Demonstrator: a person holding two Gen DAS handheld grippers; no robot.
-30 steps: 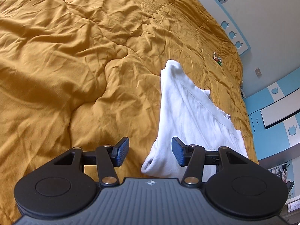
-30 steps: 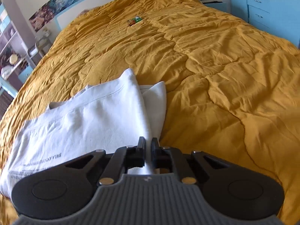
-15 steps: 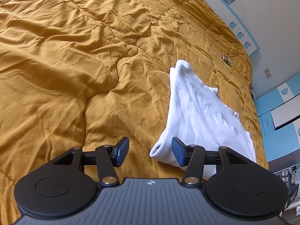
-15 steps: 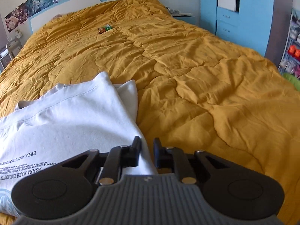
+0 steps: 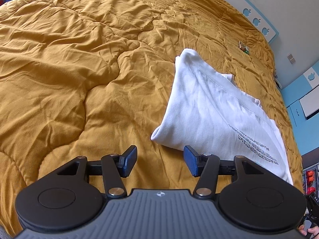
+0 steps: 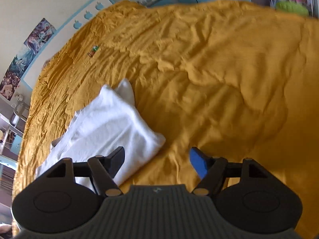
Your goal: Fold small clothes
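A folded white T-shirt point(image 5: 209, 109) with black lettering along one edge lies on the mustard-yellow quilt point(image 5: 79, 69). My left gripper point(image 5: 160, 161) hovers just short of the shirt's near corner, its jaws opening, only quilt showing between the blue pads. In the right wrist view the same shirt point(image 6: 107, 129) lies at lower left. My right gripper point(image 6: 156, 159) is pulled back from it, jaws opening wide, nothing between them; its left finger point(image 6: 116, 159) overlaps the shirt's edge in the picture.
A small green and red wrapper point(image 5: 244, 47) lies on the quilt near the headboard with apple cut-outs point(image 5: 257, 22). Blue cupboards point(image 5: 305, 103) stand beyond the bed's far side. A shelf rack point(image 6: 12, 123) stands past the bed's left edge in the right wrist view.
My right gripper let go of the shirt's corner, opened wide, rolled and swung to the right. The shirt now lies flat. My left gripper drew back a little from the shirt's near corner.
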